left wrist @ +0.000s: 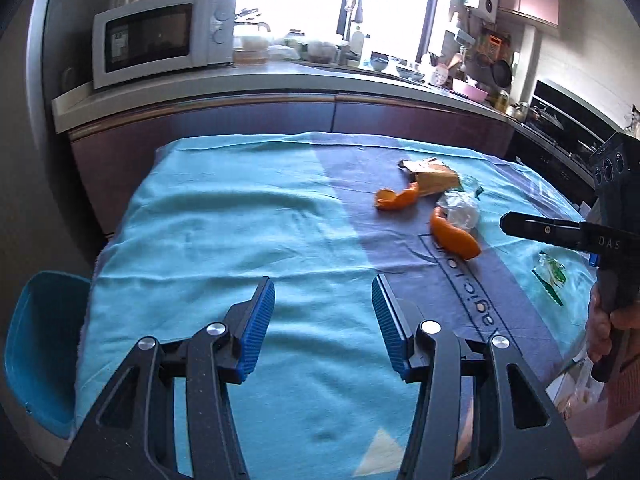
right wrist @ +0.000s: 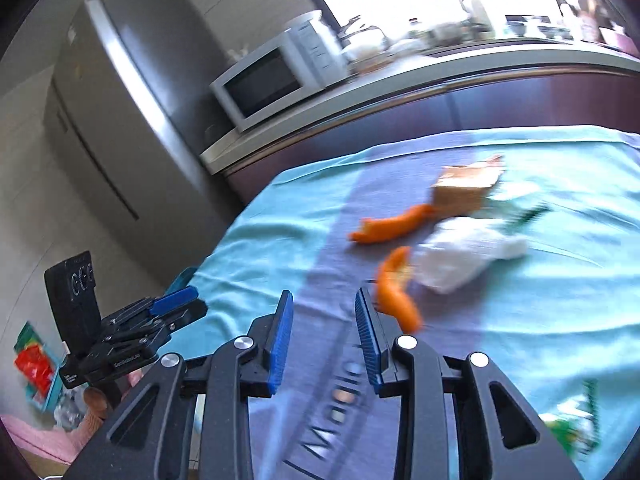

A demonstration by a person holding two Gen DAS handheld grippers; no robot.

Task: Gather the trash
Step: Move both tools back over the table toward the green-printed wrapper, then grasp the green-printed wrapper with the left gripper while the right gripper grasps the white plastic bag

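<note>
Both grippers hang over the desk (left wrist: 224, 216), draped in a turquoise cloth with a grey band. The left gripper (left wrist: 323, 294) has its jaws apart, nothing between the blue pads, bare cloth beneath. The right gripper (right wrist: 324, 306) shows its jaws parted too, empty, with one orange peel (right wrist: 396, 292) just beside its right pad. The trash sits clustered on the grey band: a second orange peel (left wrist: 394, 198), a brown cardboard piece (left wrist: 434, 178), a crumpled clear wrapper (left wrist: 460, 210). A green-printed wrapper (left wrist: 550, 276) lies apart, nearer the right edge.
</note>
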